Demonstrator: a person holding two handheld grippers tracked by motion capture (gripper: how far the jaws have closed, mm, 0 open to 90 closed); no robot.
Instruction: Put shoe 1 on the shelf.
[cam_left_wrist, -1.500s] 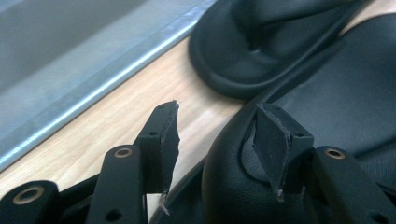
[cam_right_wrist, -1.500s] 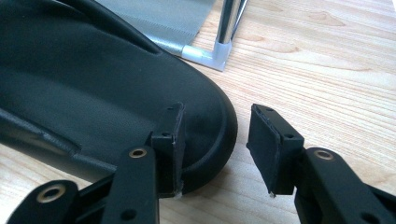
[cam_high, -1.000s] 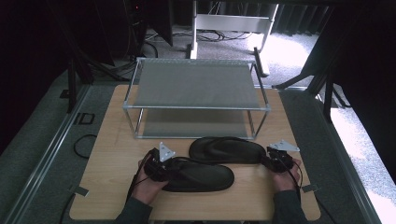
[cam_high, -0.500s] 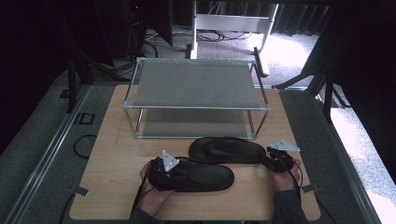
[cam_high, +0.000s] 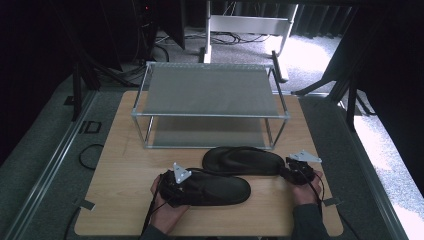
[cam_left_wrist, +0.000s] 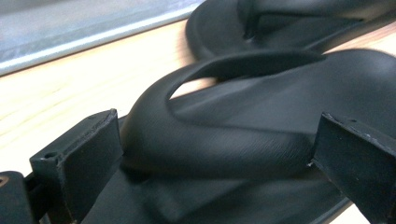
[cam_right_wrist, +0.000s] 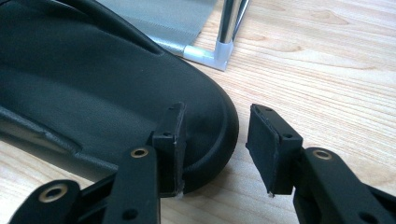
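Left gripper (cam_left_wrist: 210, 154) – jaws just opened wide, straddling strap of near sandal (cam_high: 215, 189), lower centre of table (cam_high: 125, 175). Right gripper (cam_right_wrist: 212, 144) – part-open at heel of far sandal (cam_high: 245, 160), not clamped.
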